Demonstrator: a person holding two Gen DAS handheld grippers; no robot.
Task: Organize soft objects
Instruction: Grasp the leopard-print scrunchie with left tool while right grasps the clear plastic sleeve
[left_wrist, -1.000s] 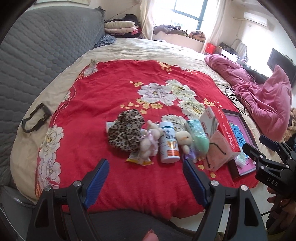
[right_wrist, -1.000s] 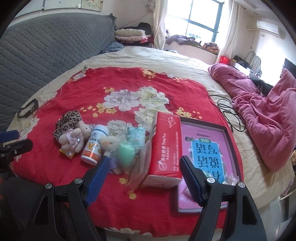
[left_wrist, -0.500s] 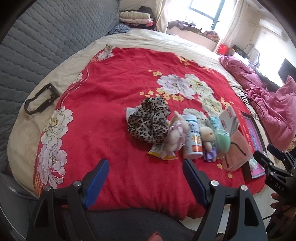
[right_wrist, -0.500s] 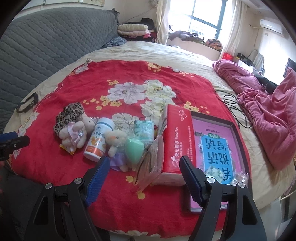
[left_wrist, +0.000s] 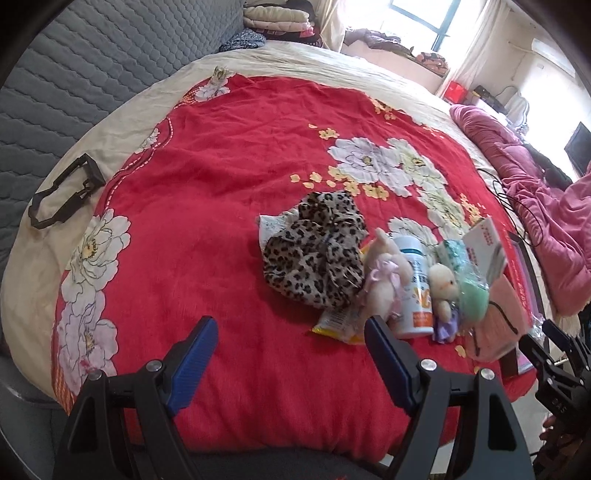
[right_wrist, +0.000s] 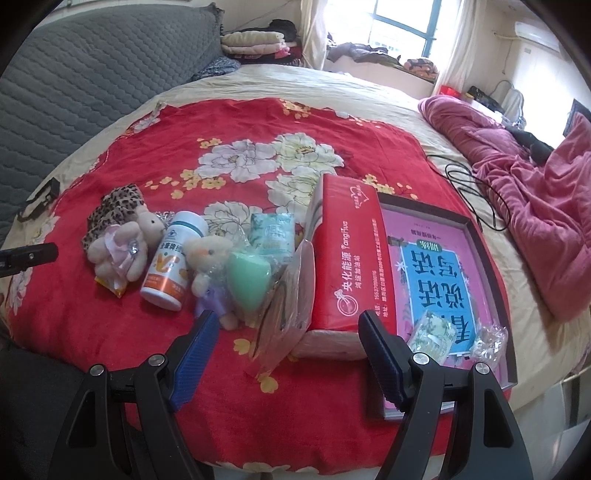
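On the red flowered blanket (left_wrist: 229, 155) lies a row of items: a leopard-print cloth (left_wrist: 317, 247) (right_wrist: 110, 218), a pink-bowed plush bunny (left_wrist: 384, 280) (right_wrist: 122, 251), a white and orange bottle (left_wrist: 415, 295) (right_wrist: 171, 266), a small cream plush (left_wrist: 445, 288) (right_wrist: 207, 258), a green sponge egg in plastic (left_wrist: 472, 299) (right_wrist: 247, 284). My left gripper (left_wrist: 291, 354) is open and empty, just short of the leopard cloth. My right gripper (right_wrist: 288, 350) is open and empty, before the red tissue pack (right_wrist: 347, 254).
A framed pink picture box (right_wrist: 443, 273) lies right of the tissue pack, with small wrapped packets on it. A black clip (left_wrist: 62, 195) lies at the blanket's left edge. A pink quilt (right_wrist: 524, 206) and a black cable (right_wrist: 476, 195) lie to the right. A grey quilted headboard (left_wrist: 74, 66) stands left.
The left gripper has moved left and closer to the bed, so the items sit further right in its view. The right gripper has edged forward toward the tissue pack. Both stay open.
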